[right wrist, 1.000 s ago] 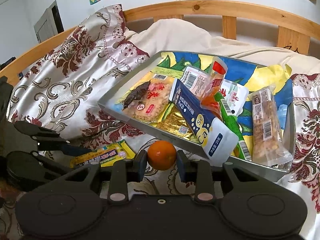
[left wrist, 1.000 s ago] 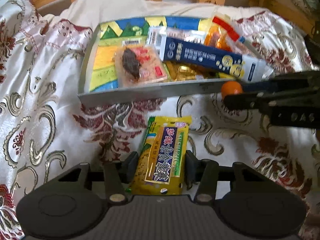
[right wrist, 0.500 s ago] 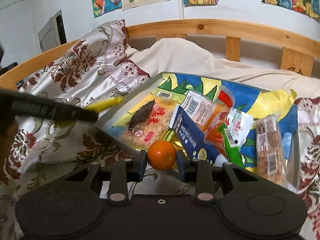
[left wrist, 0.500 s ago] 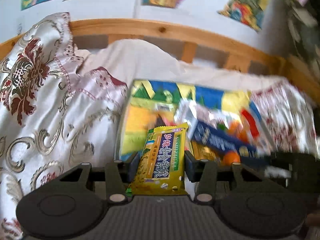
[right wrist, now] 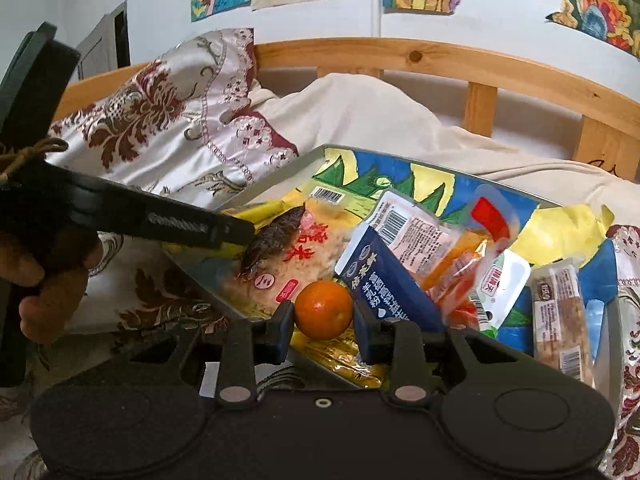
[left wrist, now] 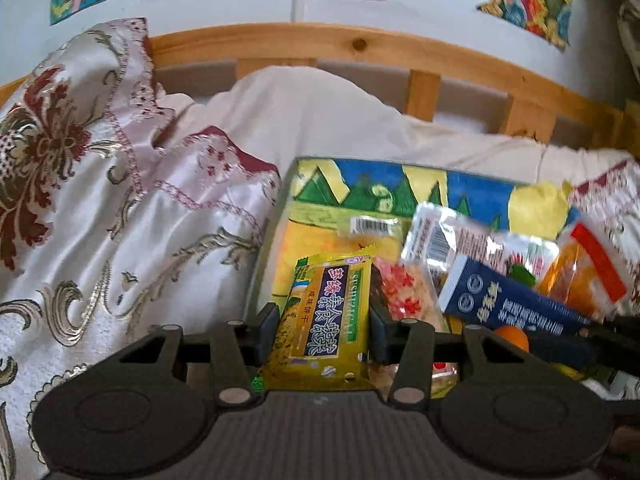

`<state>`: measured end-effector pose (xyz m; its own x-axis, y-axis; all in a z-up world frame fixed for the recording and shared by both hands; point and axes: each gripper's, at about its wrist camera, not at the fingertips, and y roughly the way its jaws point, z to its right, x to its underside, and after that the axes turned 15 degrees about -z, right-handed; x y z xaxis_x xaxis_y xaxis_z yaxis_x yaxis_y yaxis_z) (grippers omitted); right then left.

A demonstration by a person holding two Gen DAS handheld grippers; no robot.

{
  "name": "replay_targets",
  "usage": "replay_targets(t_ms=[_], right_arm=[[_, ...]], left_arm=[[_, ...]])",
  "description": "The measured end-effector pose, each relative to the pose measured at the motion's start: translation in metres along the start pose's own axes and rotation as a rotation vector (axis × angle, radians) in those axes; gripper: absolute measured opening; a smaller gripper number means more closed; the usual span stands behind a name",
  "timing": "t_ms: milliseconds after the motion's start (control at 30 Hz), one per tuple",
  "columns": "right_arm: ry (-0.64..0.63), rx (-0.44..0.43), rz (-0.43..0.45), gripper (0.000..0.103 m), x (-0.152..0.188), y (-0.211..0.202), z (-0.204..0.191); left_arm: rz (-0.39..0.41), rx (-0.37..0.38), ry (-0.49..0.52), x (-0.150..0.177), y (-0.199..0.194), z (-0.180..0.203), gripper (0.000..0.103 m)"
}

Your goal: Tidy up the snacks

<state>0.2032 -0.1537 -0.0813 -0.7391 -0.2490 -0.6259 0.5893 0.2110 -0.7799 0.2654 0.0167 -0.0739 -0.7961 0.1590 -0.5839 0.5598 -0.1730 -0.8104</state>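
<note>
My left gripper [left wrist: 323, 330] is shut on a yellow biscuit packet [left wrist: 326, 322] and holds it over the near left part of the painted tray [left wrist: 308, 176]. My right gripper [right wrist: 323, 326] is shut on a small orange [right wrist: 323, 311] over the tray's near edge [right wrist: 208, 280]. The orange also shows at the right of the left wrist view [left wrist: 512, 338]. The left gripper's finger [right wrist: 192, 228] reaches in from the left in the right wrist view. The tray holds a dark blue box [right wrist: 384, 288], a rice cracker pack [right wrist: 288, 256] and several other snack packs.
The tray lies on a bed with a floral satin cover [left wrist: 100, 216] and a cream pillow [left wrist: 312, 120]. A wooden headboard [right wrist: 440, 60] runs behind. A cereal bar [right wrist: 560, 312] lies at the tray's right side. My hand [right wrist: 44, 280] holds the left gripper.
Both grippers lifted off the bedcover and moved forward over the tray. The yellow packet and the orange went with them.
</note>
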Motion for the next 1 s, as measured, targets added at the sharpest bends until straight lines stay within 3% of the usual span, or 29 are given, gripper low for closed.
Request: replay_targets(t_ms=[100,200,367,533,667,1000], right_arm=[[0.0,0.007,-0.007,0.034,0.0,0.002,-0.001],[0.005,0.004,-0.009,0.037,0.001,0.001,0.0],[0.012,0.0,0.016,0.055,0.001,-0.009,-0.001],[0.065,0.003,0.051,0.06,0.004,-0.031,0.004],[0.135,0.015,0.102,0.077,0.012,-0.059,0.009],[0.248,0.062,0.172,0.096,0.041,-0.127,0.014]], left_arm=[[-0.003,-0.006,0.0,0.002,0.002,0.002,0.053],[0.004,-0.011,-0.008,0.002,-0.003,0.002,0.063],[0.029,0.009,-0.026,0.004,-0.018,0.002,0.076],[0.067,0.003,-0.061,0.011,-0.042,-0.002,0.084],[0.107,-0.013,-0.087,0.023,-0.068,-0.003,0.095],[0.172,-0.086,-0.07,0.068,-0.136,0.012,0.102]])
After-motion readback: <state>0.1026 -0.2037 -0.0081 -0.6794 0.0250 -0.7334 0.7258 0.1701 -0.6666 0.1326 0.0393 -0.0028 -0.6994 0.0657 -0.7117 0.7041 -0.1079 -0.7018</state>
